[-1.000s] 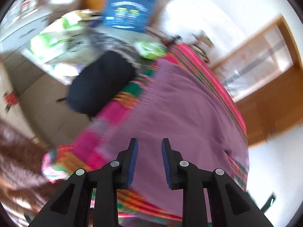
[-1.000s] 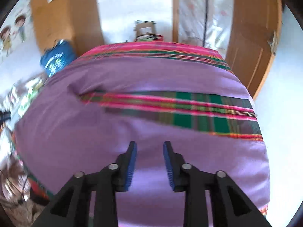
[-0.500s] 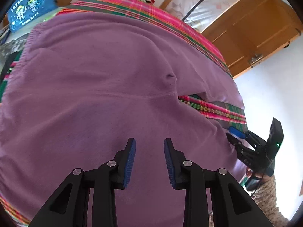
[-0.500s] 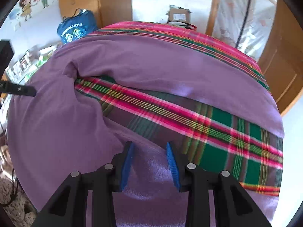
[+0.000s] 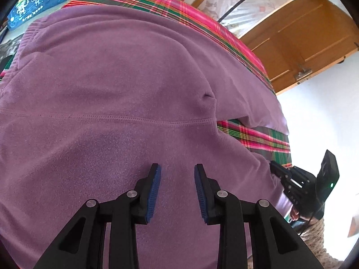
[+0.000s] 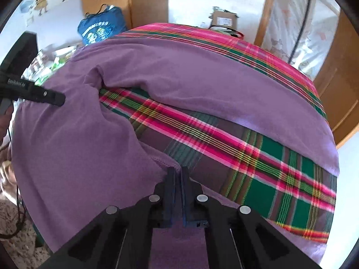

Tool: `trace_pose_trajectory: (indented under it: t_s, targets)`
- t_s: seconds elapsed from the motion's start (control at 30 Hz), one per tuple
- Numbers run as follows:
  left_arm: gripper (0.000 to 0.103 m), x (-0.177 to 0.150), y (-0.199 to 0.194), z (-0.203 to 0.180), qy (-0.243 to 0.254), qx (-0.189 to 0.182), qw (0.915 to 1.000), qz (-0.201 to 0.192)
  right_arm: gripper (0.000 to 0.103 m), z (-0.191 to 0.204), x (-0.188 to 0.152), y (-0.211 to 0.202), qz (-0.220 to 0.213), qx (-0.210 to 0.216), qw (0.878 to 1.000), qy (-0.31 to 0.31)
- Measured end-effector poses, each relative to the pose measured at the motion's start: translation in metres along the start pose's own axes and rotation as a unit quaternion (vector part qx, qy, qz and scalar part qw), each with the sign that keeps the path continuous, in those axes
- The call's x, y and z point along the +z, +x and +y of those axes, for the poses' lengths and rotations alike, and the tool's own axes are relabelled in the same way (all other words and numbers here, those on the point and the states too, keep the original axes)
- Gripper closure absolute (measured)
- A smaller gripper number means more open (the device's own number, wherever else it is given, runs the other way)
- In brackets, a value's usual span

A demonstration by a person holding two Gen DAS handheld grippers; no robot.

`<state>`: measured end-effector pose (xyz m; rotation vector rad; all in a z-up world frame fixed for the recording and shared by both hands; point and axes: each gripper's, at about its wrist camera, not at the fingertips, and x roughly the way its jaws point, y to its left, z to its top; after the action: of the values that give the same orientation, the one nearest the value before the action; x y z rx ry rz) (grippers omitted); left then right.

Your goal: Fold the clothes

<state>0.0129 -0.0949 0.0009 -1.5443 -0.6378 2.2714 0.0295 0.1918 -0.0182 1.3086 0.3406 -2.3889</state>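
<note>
A purple fleece garment (image 5: 112, 78) lies spread over a plaid cloth (image 5: 258, 139). Two long purple parts run to the right, with a strip of plaid between them. My left gripper (image 5: 177, 168) hangs open just above the garment's broad middle, below a stitched seam, with nothing between its fingers. In the right wrist view my right gripper (image 6: 178, 171) is shut on the edge of the nearer purple part (image 6: 78, 145), where it meets the plaid cloth (image 6: 269, 157). The left gripper (image 6: 60, 98) shows at the far left there. The right gripper (image 5: 274, 167) appears at the garment's right end.
A blue printed bag (image 6: 101, 29) and a cardboard box (image 6: 224, 19) stand beyond the far edge. Wooden doors (image 5: 303, 44) are at the right. Packets and clutter (image 6: 44, 67) lie at the left. A hand (image 5: 294, 213) holds the right gripper.
My right gripper moved down to the near part's edge and went from open to shut on it. The left gripper swung from the room's clutter onto the garment and drew closer.
</note>
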Motion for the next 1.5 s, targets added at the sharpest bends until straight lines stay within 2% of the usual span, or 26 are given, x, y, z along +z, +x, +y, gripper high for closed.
trace_pose_trajectory:
  t_s: [0.3,0.37,0.47,0.63,0.87,1.1,1.17,1.3,1.37,1.5]
  targets:
    - [0.071,-0.001,0.000,0.001,0.008,-0.008,0.9999,-0.001,0.103,-0.017,0.001,-0.006,-0.007,-0.044,0.997,0.056]
    - [0.071,-0.002,-0.001,0.002,0.007,-0.010,0.9999,-0.002,0.103,-0.020,0.000,-0.004,-0.003,-0.073,0.995,0.062]
    - [0.071,-0.003,0.000,0.004,0.005,-0.014,0.9999,-0.001,0.103,-0.028,-0.002,-0.005,-0.002,-0.055,0.994,0.096]
    - [0.071,-0.007,-0.003,0.002,0.011,-0.001,0.9999,0.003,0.102,-0.028,-0.009,-0.020,-0.005,-0.071,0.992,0.106]
    - [0.071,-0.011,-0.029,0.017,0.006,0.046,0.9988,0.011,0.102,-0.042,-0.005,-0.094,-0.038,-0.092,0.988,0.121]
    - [0.070,-0.010,-0.087,0.019,0.026,0.107,0.9938,-0.011,0.092,-0.031,0.023,-0.177,-0.068,-0.069,0.992,0.082]
    - [0.070,-0.007,-0.107,0.017,0.035,0.130,0.9907,-0.021,0.092,-0.025,0.031,-0.199,-0.085,-0.060,0.992,0.070]
    - [0.070,0.014,-0.141,0.004,0.064,0.176,0.9813,-0.045,0.087,-0.025,0.058,-0.235,-0.134,-0.074,0.987,0.058]
    - [0.070,0.027,-0.153,-0.005,0.082,0.193,0.9763,-0.054,0.082,-0.027,0.075,-0.244,-0.151,-0.070,0.984,0.060]
    - [0.070,0.055,-0.175,-0.023,0.116,0.213,0.9668,-0.081,0.081,-0.025,0.111,-0.253,-0.175,-0.068,0.981,0.047]
